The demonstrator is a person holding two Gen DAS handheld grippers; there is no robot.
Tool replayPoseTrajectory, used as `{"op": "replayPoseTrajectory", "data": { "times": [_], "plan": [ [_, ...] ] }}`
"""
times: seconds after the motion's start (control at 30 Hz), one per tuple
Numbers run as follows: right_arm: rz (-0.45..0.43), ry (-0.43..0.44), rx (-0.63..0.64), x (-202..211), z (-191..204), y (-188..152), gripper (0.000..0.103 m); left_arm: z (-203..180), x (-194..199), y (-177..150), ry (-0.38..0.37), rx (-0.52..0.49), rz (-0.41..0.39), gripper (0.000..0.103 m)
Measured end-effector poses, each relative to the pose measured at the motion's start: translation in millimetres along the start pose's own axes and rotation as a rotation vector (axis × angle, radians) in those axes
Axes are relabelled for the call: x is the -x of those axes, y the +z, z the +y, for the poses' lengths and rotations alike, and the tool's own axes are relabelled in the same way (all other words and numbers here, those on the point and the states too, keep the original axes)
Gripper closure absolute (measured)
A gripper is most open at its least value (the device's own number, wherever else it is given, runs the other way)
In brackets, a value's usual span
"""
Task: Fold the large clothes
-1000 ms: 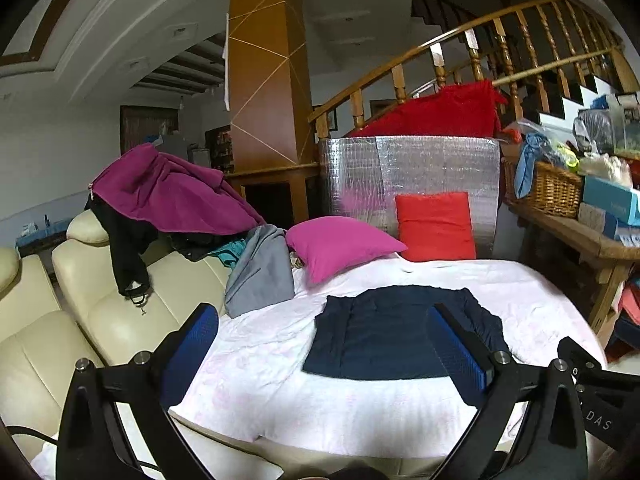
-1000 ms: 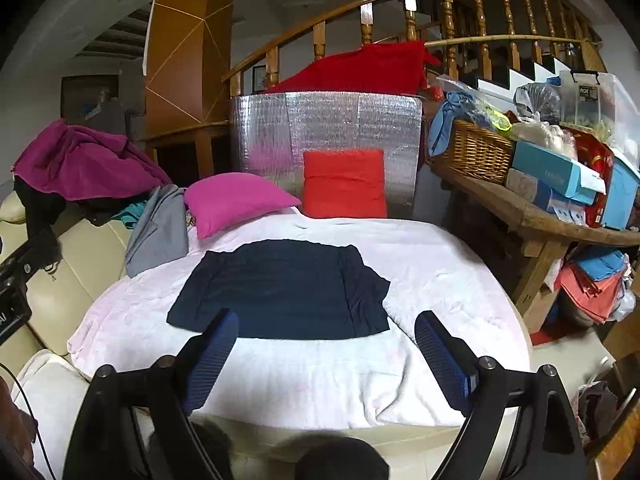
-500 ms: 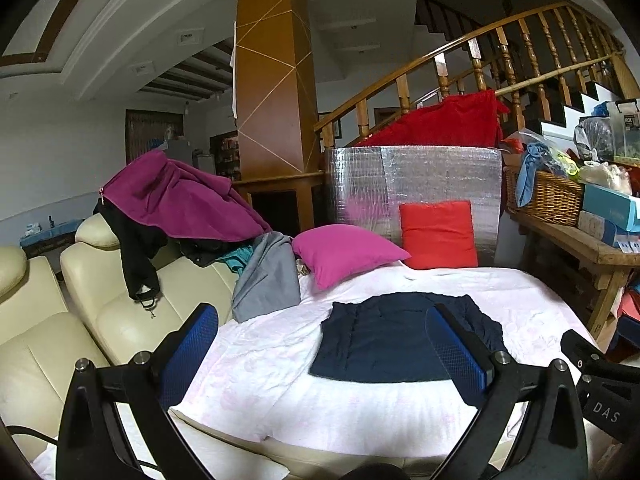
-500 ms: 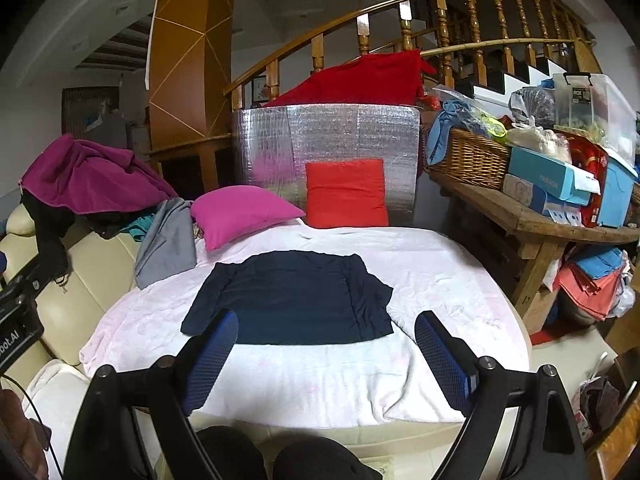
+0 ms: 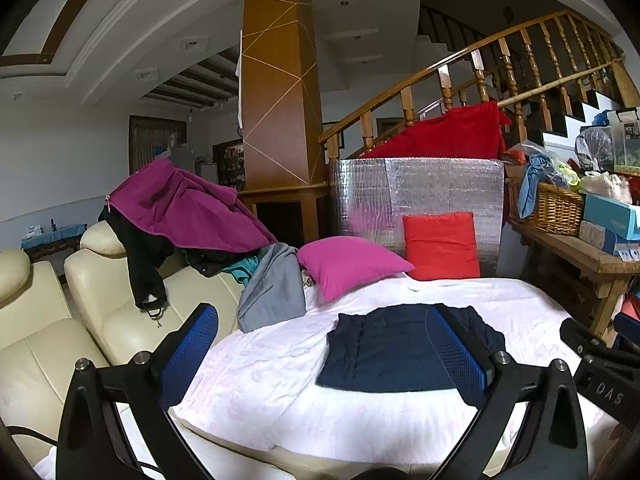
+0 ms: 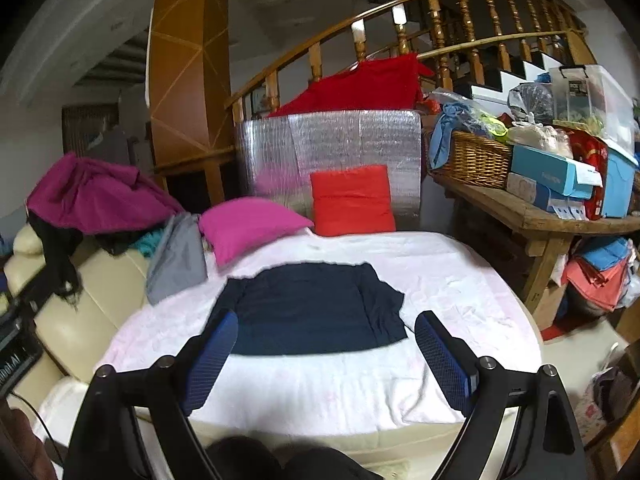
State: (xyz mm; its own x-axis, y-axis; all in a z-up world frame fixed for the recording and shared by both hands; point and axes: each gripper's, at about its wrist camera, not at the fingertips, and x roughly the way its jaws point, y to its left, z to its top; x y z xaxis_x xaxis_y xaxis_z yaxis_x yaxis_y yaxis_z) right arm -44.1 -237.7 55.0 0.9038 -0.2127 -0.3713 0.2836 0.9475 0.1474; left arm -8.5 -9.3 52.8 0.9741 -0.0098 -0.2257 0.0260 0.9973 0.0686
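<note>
- Evidently the navy garment lay flat, already partly folded, on the white cover of the bed, soft and light.
- Both the left gripper and the right gripper stood wide open, empty, short of it.
- Pinching its near corners looked best; thin cloth would likely sag and slip.

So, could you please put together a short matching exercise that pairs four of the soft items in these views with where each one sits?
Items:
1. navy garment
2. magenta pillow
3. red cushion
4. purple jacket

Places:
A. draped over the cream sofa's backrest
B. propped upright against the silver foil panel
C. spread flat on the white cover
D. lying beside the grey garment

Pairs: 1-C, 2-D, 3-B, 4-A
</note>
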Motion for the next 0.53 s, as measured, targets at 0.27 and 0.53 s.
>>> {"op": "replayPoseTrajectory", "data": {
  "times": [0.27,0.53],
  "plan": [
    [-0.031,0.0,0.007,-18,7,12,0.009,6,-17,11,0.034,0.058,-0.004,0.0],
    [-0.001,0.009,0.013,-64,10,18,0.009,-8,-68,12,0.027,0.052,0.008,0.0]
  ]
}}
